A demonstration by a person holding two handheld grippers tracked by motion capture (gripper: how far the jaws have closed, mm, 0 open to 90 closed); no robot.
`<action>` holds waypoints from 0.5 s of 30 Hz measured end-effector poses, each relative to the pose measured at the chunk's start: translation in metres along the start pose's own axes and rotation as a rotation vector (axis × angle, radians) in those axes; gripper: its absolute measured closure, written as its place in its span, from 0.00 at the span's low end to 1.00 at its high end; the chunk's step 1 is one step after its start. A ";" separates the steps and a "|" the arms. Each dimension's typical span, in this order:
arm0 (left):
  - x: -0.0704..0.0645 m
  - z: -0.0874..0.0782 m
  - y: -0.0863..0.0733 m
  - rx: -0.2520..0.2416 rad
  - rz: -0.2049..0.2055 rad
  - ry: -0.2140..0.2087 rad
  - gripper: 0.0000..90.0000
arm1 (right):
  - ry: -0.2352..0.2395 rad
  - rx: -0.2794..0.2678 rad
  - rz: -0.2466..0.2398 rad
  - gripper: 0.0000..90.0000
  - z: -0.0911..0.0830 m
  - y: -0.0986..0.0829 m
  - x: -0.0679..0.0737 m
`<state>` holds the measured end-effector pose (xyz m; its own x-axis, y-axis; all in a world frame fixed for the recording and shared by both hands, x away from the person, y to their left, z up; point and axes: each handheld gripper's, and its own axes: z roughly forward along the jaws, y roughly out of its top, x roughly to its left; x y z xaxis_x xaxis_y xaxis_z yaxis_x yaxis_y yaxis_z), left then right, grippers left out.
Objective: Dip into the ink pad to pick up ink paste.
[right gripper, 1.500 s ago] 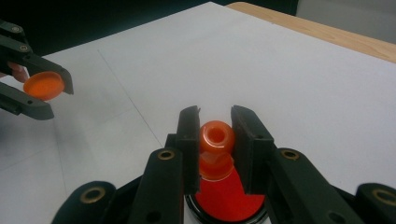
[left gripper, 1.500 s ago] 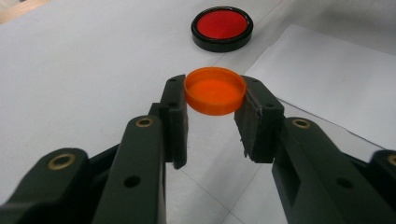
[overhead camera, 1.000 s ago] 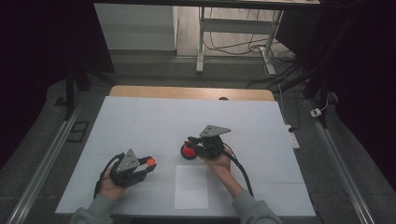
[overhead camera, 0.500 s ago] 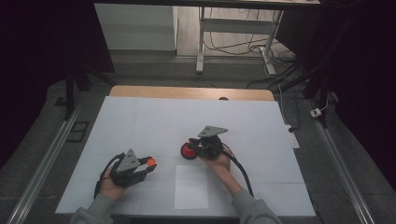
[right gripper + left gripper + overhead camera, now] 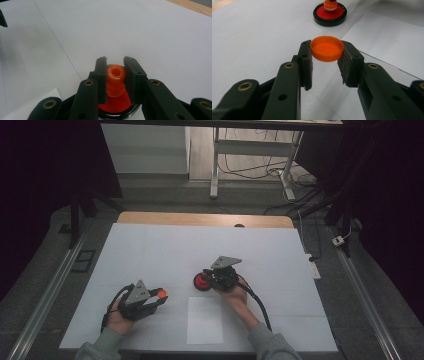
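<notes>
Orange cap [image 5: 327, 48], one, sits pinched in my left gripper [image 5: 325, 65], lower left of the high view. My right gripper [image 5: 114, 80] pinches one orange spout [image 5: 115, 80] on a red disc [image 5: 330, 13]; its hole shows in the right gripper view.

The high view looks forward and down over the whole white table [image 5: 150, 250]. The left gripper view sits low, close behind its jaws, facing the red disc [image 5: 330, 14]. The right gripper view looks steeply down, perhaps on that same disc [image 5: 113, 105].

Black tools [image 5: 150, 301] with brass rivets, grey plates, black cables; grey sleeves [image 5: 270, 346]
</notes>
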<state>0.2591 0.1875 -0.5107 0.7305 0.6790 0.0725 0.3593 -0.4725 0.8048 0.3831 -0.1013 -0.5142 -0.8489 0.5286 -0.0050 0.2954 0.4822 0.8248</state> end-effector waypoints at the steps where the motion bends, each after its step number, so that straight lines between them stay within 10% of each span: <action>1: 0.000 0.000 0.000 0.000 0.000 -0.001 0.72 | -0.004 0.006 -0.005 0.81 0.000 0.000 0.000; 15: 0.000 0.000 0.000 0.005 0.000 -0.004 0.72 | -0.019 -0.007 -0.047 0.81 0.003 -0.007 0.004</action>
<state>0.2587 0.1877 -0.5107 0.7325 0.6772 0.0700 0.3623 -0.4749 0.8020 0.3792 -0.1008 -0.5221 -0.8532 0.5187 -0.0543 0.2526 0.5021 0.8271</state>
